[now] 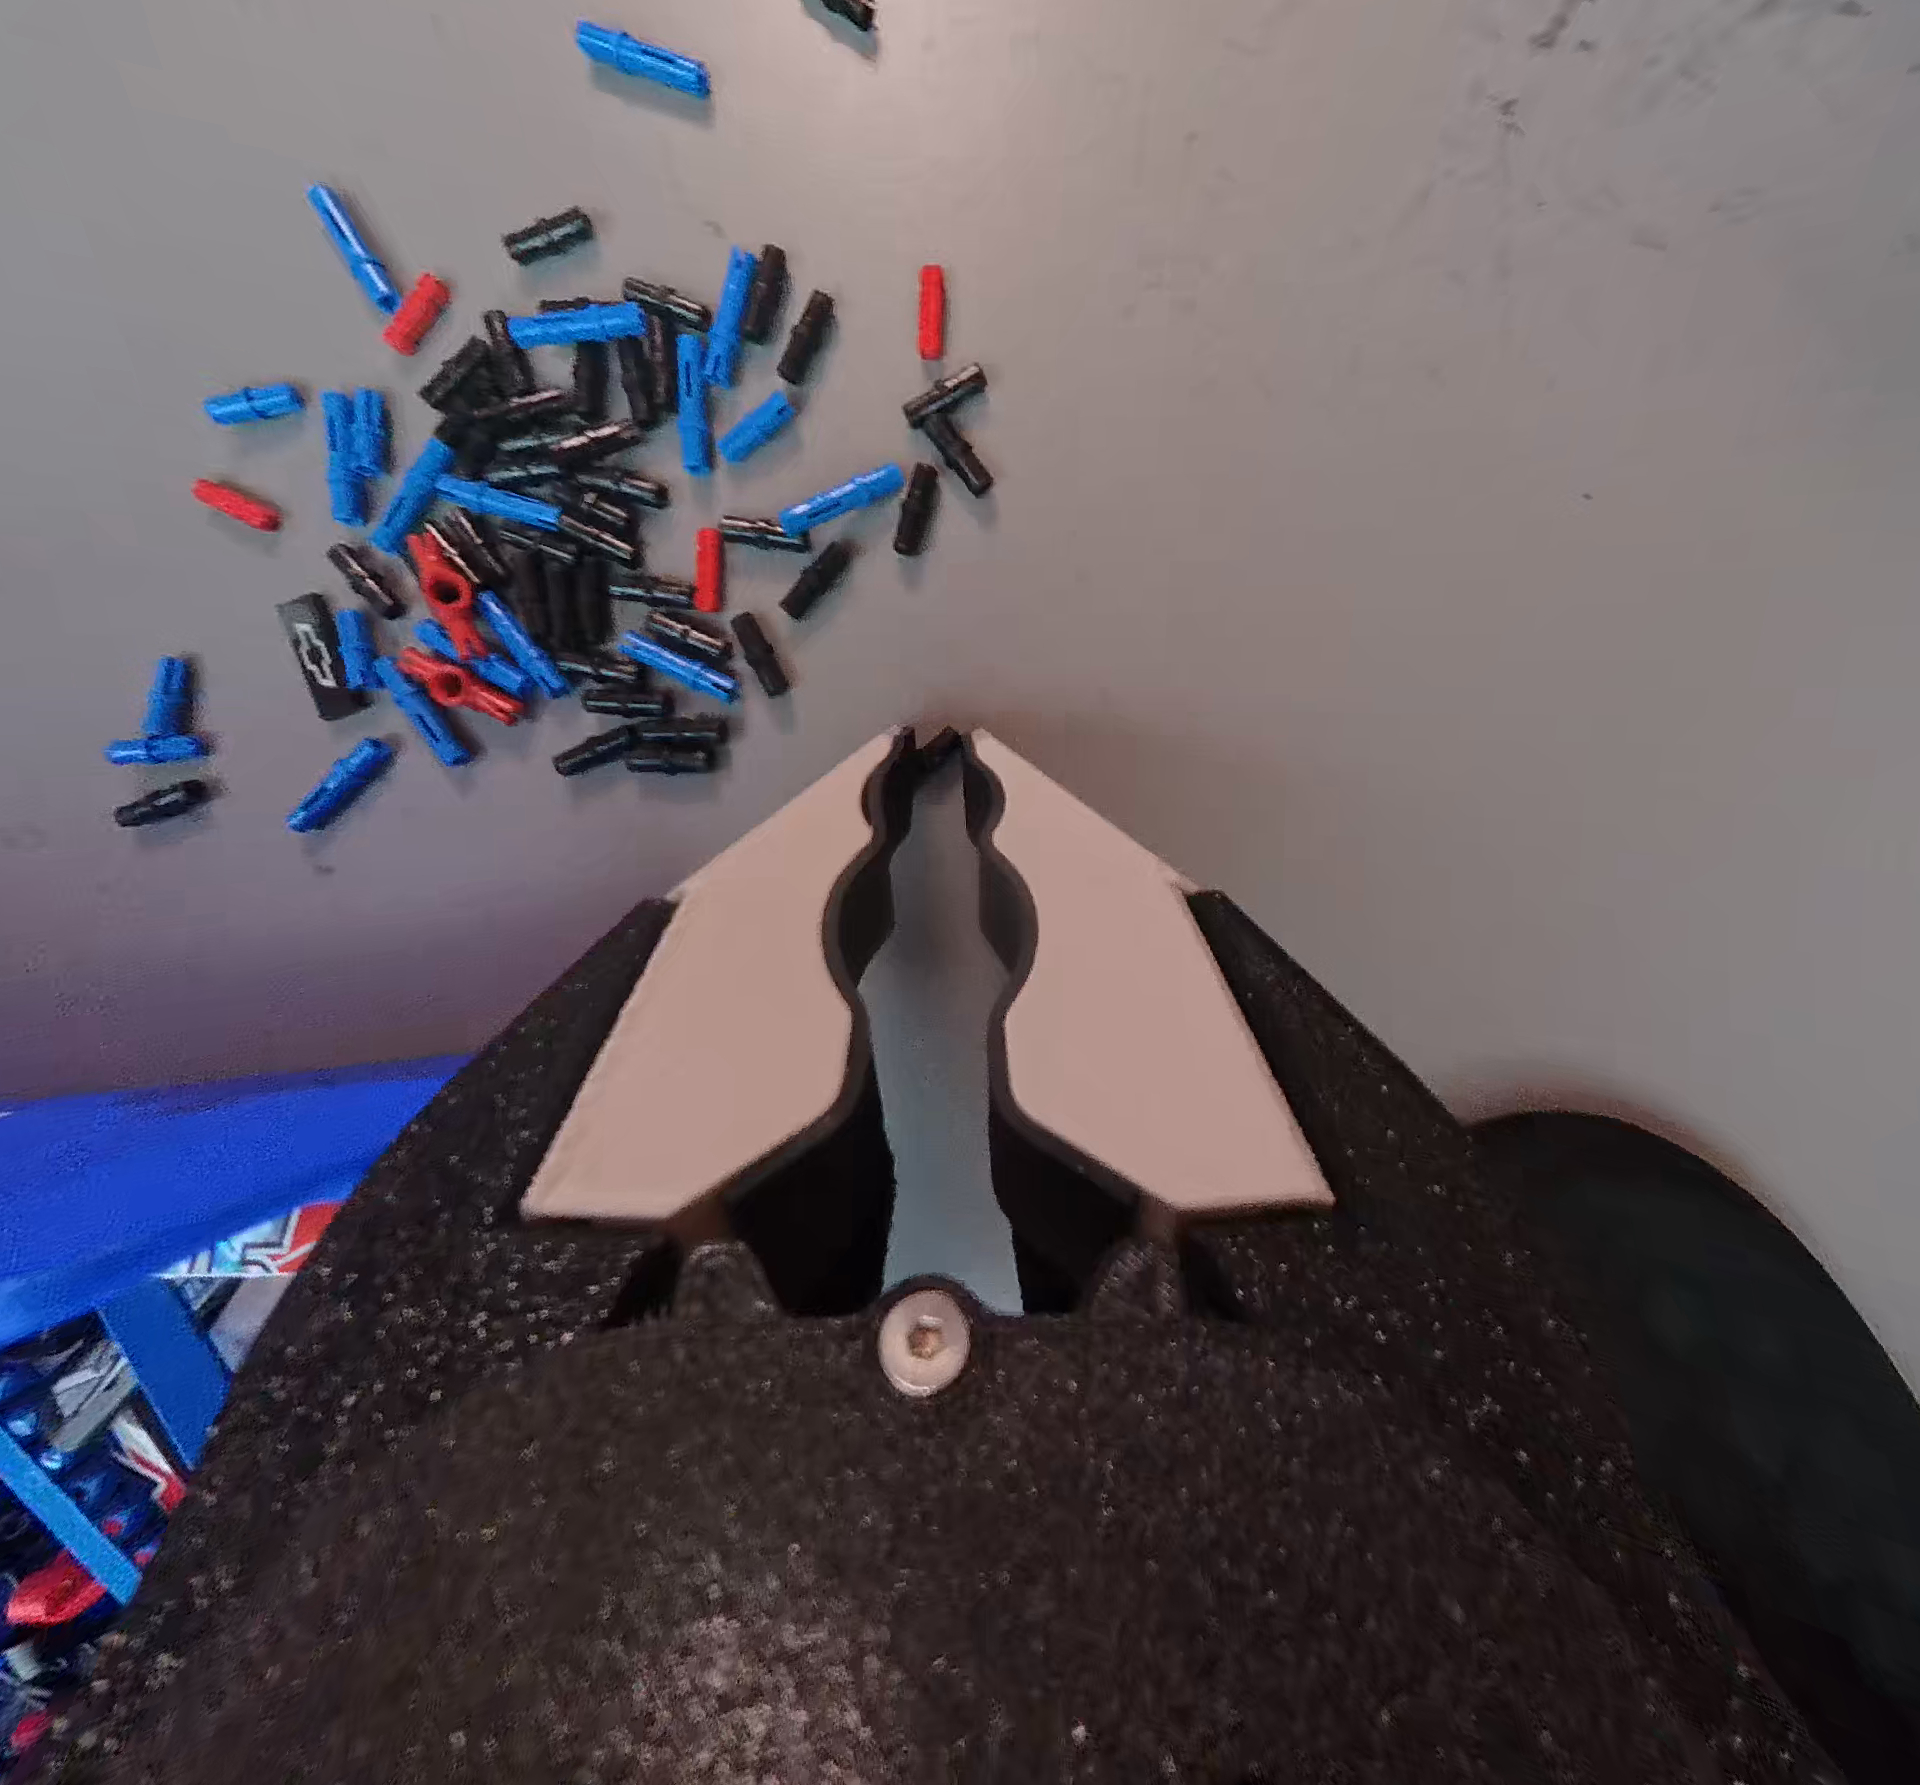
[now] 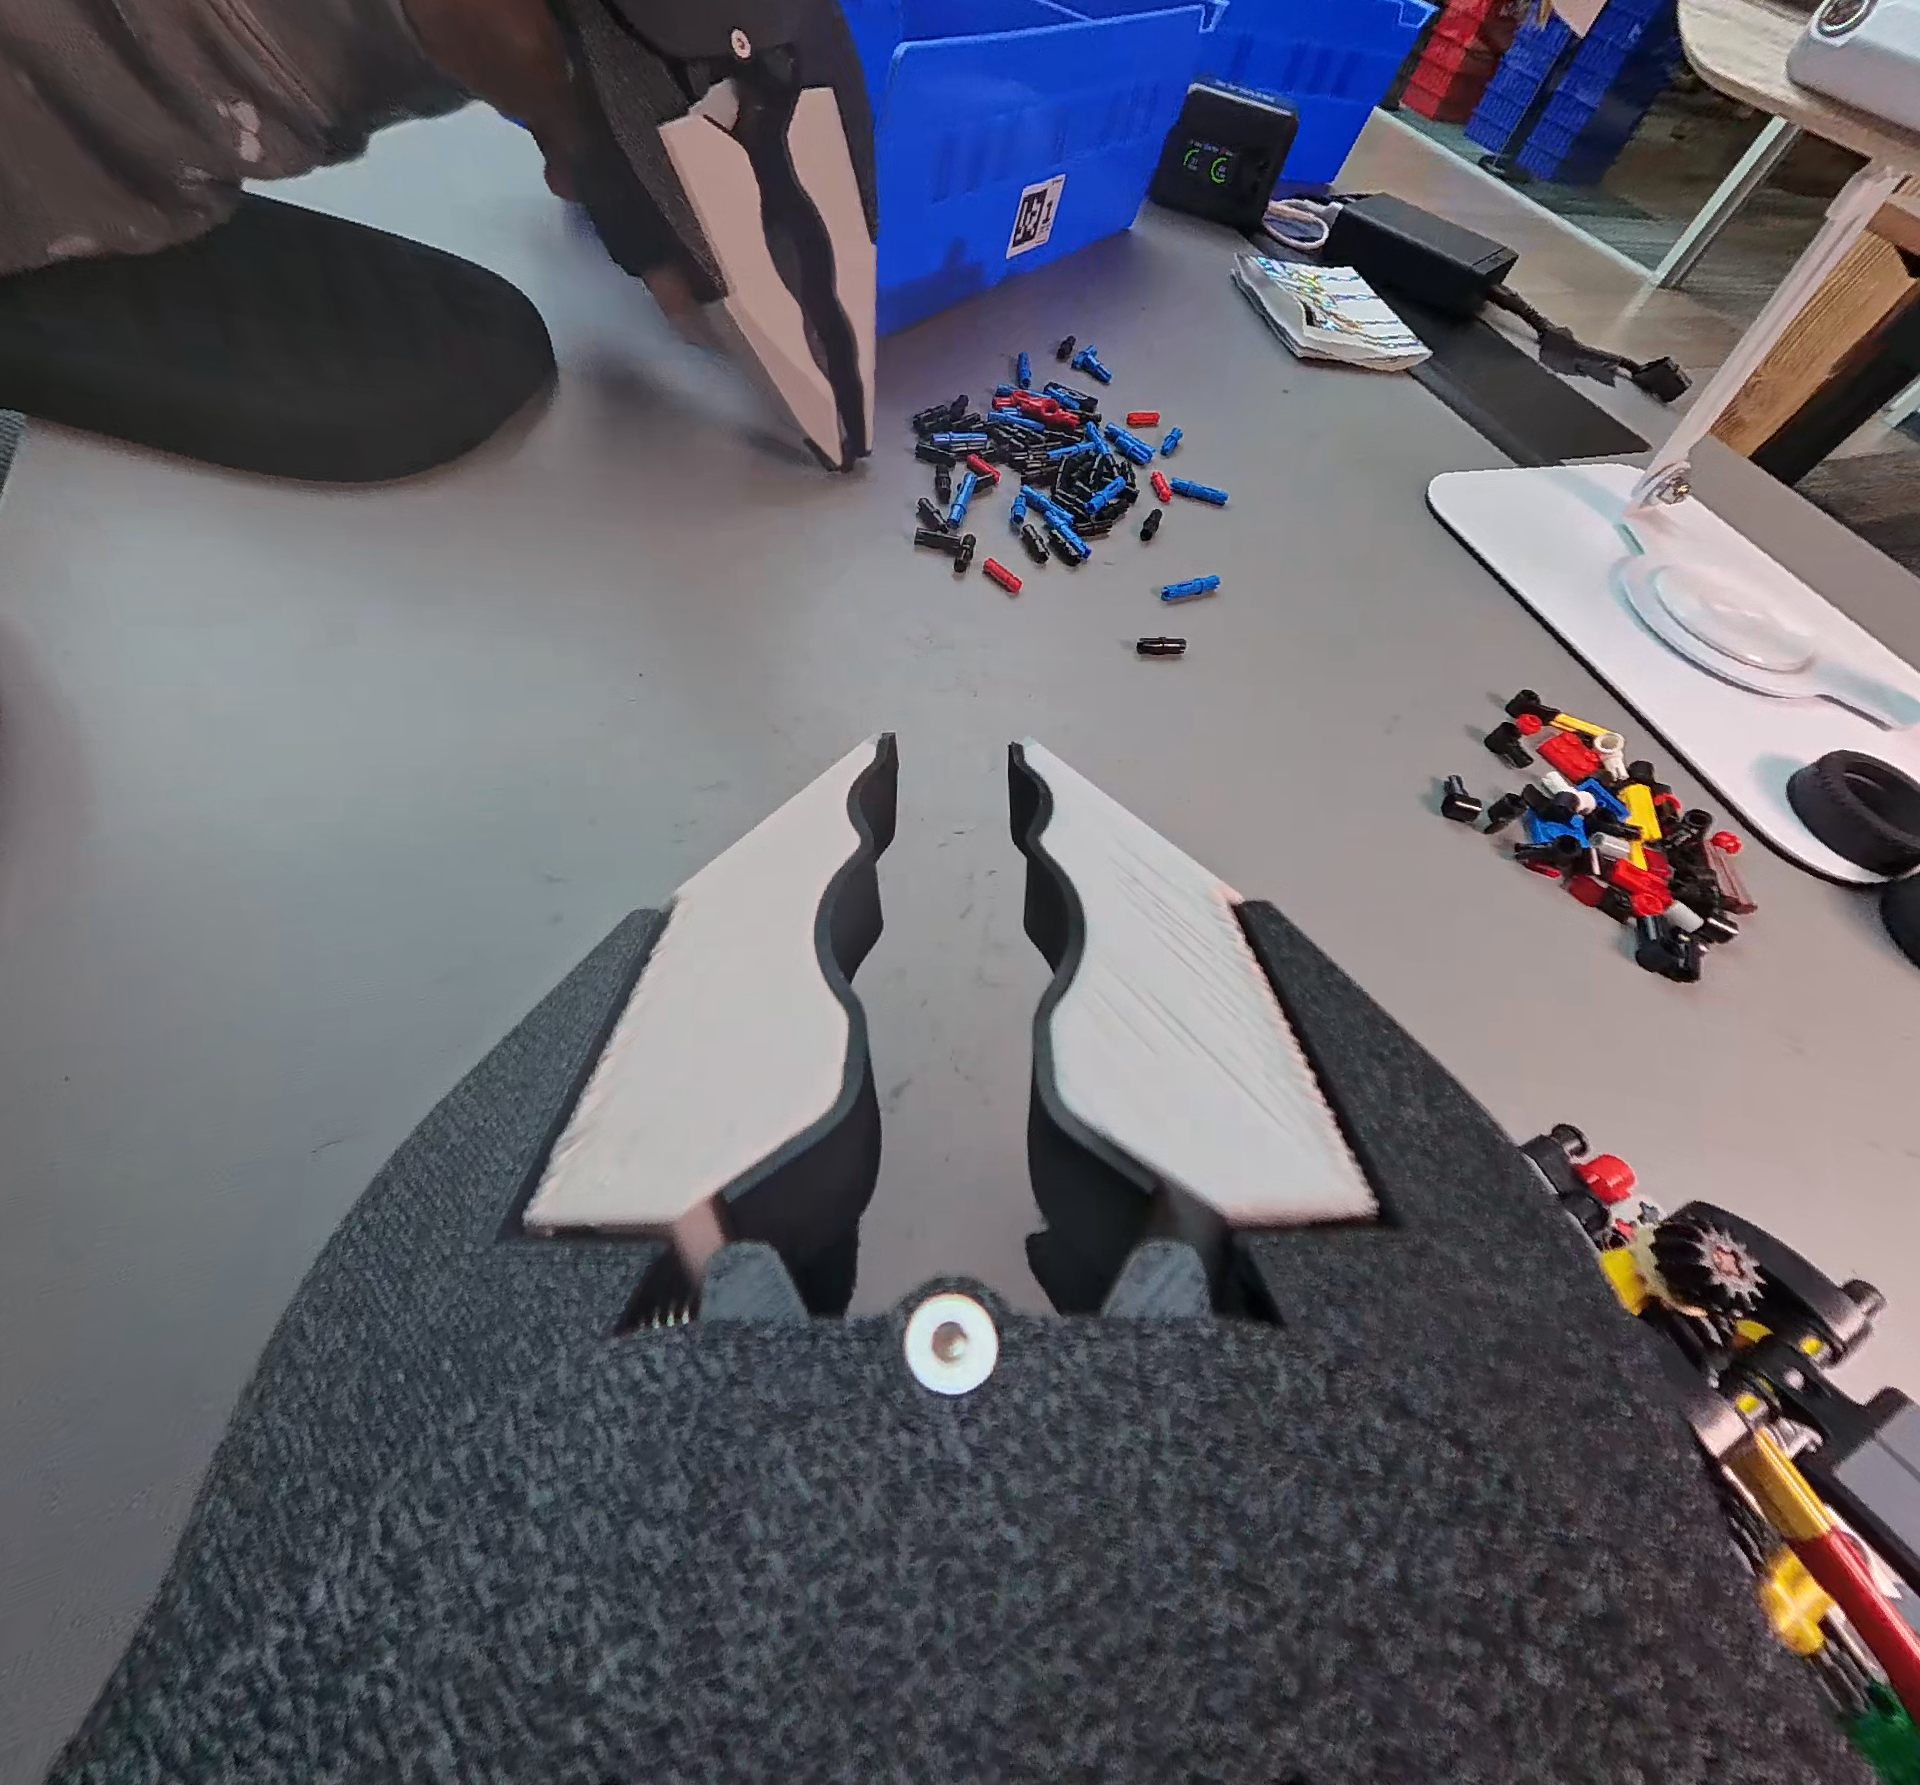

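A pile of small black, blue and red connector pins (image 1: 561, 509) lies on the grey table (image 1: 1351, 385). It also shows in the right wrist view (image 2: 1049, 473). My left gripper (image 1: 940, 746) is shut, tips down at the table just right of the pile, with a small black pin (image 1: 943, 744) pinched between them. The left gripper also shows in the right wrist view (image 2: 847, 459), held by a hand. My right gripper (image 2: 951, 748) is open and empty, above bare table in front of the pile.
Blue bins (image 2: 1039, 73) stand behind the pile. A second heap of mixed bricks (image 2: 1600, 831) lies right, by a white stand base (image 2: 1558, 540) and a black tyre (image 2: 1860, 810). A part-built model (image 2: 1766, 1372) lies at lower right. A black device (image 2: 1226, 156) and a booklet (image 2: 1330, 312) lie beyond. The tips of one gripper are about 20 cm away from the tips of the other.
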